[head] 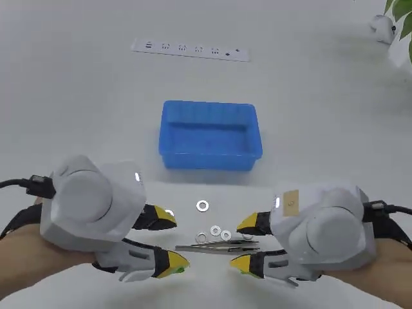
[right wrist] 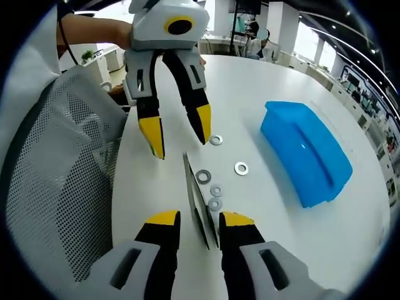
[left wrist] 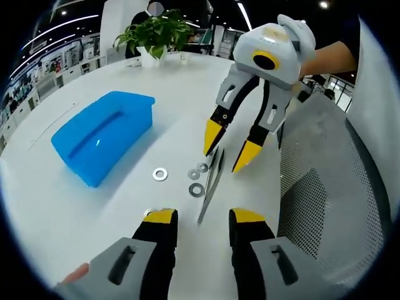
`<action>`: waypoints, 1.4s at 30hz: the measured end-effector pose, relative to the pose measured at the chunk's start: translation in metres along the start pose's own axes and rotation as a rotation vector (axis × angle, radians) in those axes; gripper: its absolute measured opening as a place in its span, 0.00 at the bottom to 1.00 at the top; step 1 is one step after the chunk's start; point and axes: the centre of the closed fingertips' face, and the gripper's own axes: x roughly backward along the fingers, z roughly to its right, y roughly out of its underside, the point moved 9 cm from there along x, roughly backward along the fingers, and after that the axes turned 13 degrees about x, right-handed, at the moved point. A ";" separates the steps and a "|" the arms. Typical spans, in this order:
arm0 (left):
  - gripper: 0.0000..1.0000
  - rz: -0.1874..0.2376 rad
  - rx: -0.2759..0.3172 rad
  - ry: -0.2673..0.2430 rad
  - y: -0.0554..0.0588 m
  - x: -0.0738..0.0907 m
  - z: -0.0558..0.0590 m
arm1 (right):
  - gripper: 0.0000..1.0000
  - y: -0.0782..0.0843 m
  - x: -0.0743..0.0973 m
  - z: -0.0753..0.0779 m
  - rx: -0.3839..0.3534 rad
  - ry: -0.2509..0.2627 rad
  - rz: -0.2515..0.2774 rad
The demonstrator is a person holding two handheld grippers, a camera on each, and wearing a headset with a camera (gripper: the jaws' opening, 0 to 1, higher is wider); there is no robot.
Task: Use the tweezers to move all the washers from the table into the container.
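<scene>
**Both tongs released, tweezers untouched**

Left tongs (head: 175,241) and right tongs (head: 239,244) gape, empty, facing each other. Between them thin metal tweezers (head: 215,247) lie on white surface (head: 96,116); small flat metal washers (head: 215,230) just beyond. Blue rectangular plastic container (head: 209,136) farther ahead.

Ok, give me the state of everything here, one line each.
container, upright, empty
washers, loose on the table, outside the container
tweezers, flat on the table, ungripped
left gripper, open, holding nothing
right gripper, open, holding nothing
power strip, nothing plugged in
</scene>
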 end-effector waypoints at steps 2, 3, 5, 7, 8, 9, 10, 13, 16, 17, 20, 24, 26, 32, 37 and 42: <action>0.35 -0.017 -0.009 0.001 0.001 -0.002 0.000 | 0.24 -0.001 -0.002 0.001 0.009 -0.008 -0.008; 0.35 -0.018 -0.014 0.007 0.001 -0.003 0.000 | 0.23 -0.001 -0.004 0.001 0.012 -0.017 -0.015; 0.35 -0.024 -0.014 0.010 0.001 -0.004 -0.001 | 0.21 -0.001 -0.005 0.002 0.018 -0.027 -0.022; 0.34 -0.035 -0.019 0.015 0.000 -0.007 -0.002 | 0.19 0.000 -0.006 0.003 0.018 -0.035 -0.033; 0.32 -0.044 -0.026 0.014 0.000 -0.008 -0.003 | 0.17 0.001 -0.007 0.002 0.023 -0.041 -0.044; 0.32 -0.040 -0.035 0.013 -0.001 -0.008 -0.003 | 0.17 0.001 -0.007 0.002 0.029 -0.045 -0.047; 0.32 -0.041 -0.027 0.016 -0.001 -0.009 -0.003 | 0.17 0.001 -0.007 0.002 0.032 -0.046 -0.048; 0.30 -0.039 -0.035 0.023 -0.003 -0.011 -0.003 | 0.16 -0.001 -0.008 0.002 0.039 -0.046 -0.046; 0.26 -0.055 -0.062 0.021 -0.004 -0.011 -0.004 | 0.15 -0.001 -0.008 0.002 0.054 -0.043 -0.053; 0.25 -0.061 -0.077 0.023 -0.004 -0.011 -0.004 | 0.15 -0.001 -0.008 0.002 0.058 -0.043 -0.055; 0.22 -0.082 -0.139 0.026 -0.004 -0.012 -0.002 | 0.15 -0.002 -0.008 0.002 0.073 -0.043 -0.061; 0.20 -0.089 -0.158 0.021 -0.006 -0.013 -0.002 | 0.14 -0.002 -0.008 0.003 0.075 -0.041 -0.067; 0.18 -0.096 -0.183 0.015 -0.007 -0.013 -0.002 | 0.14 -0.002 -0.008 0.003 0.075 -0.040 -0.070; 0.11 -0.106 -0.261 0.027 -0.008 -0.018 0.003 | 0.13 -0.003 -0.008 0.002 0.080 -0.041 -0.076; 0.06 -0.105 -0.257 0.025 -0.010 -0.020 0.002 | 0.13 -0.002 -0.008 0.002 0.079 -0.038 -0.076; 0.06 -0.108 -0.295 0.004 -0.009 -0.020 0.004 | 0.10 -0.003 -0.009 0.001 0.111 -0.045 -0.074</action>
